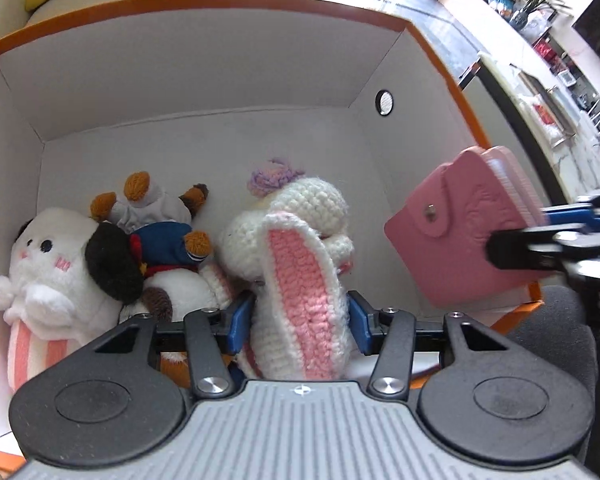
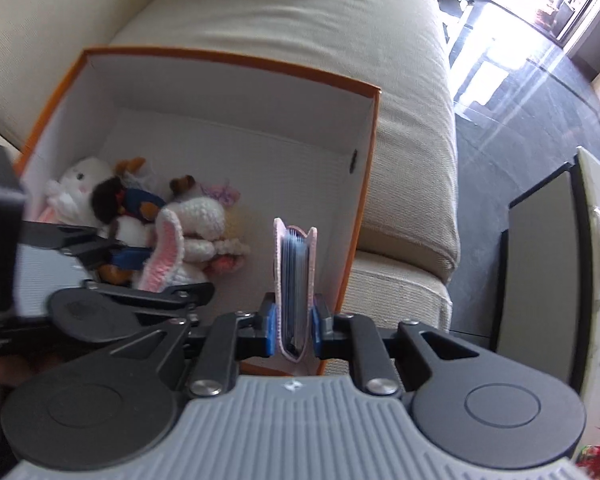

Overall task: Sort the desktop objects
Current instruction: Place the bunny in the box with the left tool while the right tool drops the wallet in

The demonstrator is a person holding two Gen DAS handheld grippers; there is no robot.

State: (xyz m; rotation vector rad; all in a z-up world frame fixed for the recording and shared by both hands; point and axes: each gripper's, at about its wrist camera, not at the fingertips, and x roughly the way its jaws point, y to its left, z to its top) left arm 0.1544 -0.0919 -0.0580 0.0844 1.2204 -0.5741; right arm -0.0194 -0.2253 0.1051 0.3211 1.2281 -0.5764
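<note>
Inside the orange box [image 1: 204, 4], against its left wall, I see a white plush [image 1: 56, 268], a brown-pawed plush in blue [image 1: 162, 240] and a crocheted rabbit [image 1: 296, 240] packed side by side. My left gripper [image 1: 298, 320] reaches down into the box; its blue pads flank the rabbit's pink-lined ear, and I cannot tell whether they press it. My right gripper [image 2: 294, 326] pinches a pink card wallet [image 2: 294, 272] upright above the box's bare right half. Behind, the box abuts a beige sofa [image 2: 300, 32].
</note>
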